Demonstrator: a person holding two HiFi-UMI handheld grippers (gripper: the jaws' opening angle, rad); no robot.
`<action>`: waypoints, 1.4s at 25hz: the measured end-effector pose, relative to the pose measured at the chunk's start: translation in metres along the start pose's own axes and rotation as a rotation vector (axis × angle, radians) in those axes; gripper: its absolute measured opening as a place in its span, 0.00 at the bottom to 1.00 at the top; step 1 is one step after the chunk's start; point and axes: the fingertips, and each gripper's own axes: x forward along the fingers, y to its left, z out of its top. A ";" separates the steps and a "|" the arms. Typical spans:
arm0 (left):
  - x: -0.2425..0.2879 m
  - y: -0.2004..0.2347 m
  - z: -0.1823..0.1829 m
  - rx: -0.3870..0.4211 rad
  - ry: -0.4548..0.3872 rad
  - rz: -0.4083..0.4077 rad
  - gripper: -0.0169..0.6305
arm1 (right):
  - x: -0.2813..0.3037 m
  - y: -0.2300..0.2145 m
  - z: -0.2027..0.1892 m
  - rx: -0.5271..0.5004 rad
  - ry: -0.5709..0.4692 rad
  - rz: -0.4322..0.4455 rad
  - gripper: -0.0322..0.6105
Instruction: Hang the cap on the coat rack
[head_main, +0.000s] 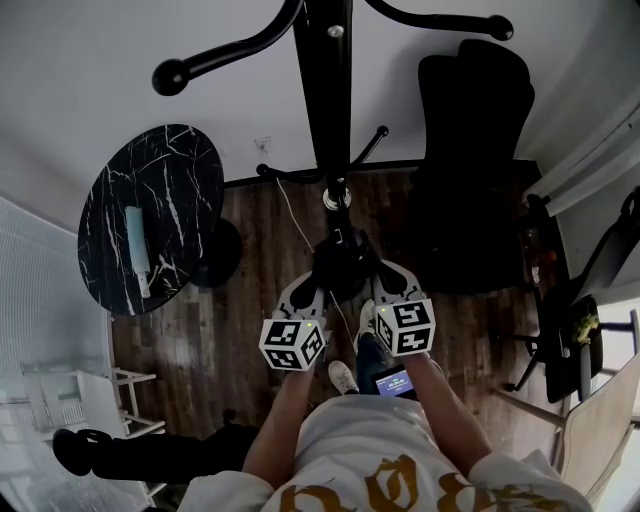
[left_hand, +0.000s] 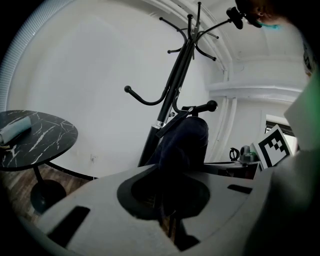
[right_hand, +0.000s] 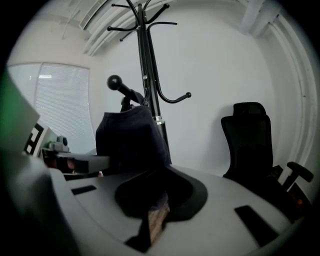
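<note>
Holding the dark navy fabric cap (head_main: 340, 268) out in front of me, I have my left gripper (head_main: 315, 290) and my right gripper (head_main: 385, 280) each clamped tight on its edge. It sits just before the tall black metal coat rack (head_main: 325, 100), below a ball-tipped hook (right_hand: 114, 81). Farther off stand a round black marble table (head_main: 150, 210) on the left and a black office chair (head_main: 470, 150) on the right.
</note>
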 end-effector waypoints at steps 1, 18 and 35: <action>0.001 0.002 0.000 0.004 0.004 0.003 0.06 | 0.002 0.000 0.000 0.000 0.003 0.000 0.08; 0.031 0.025 0.004 -0.016 0.027 0.032 0.06 | 0.040 -0.013 0.009 -0.070 0.007 -0.003 0.08; 0.031 0.024 0.005 0.032 0.022 0.030 0.34 | 0.036 -0.012 0.005 -0.064 0.012 0.039 0.13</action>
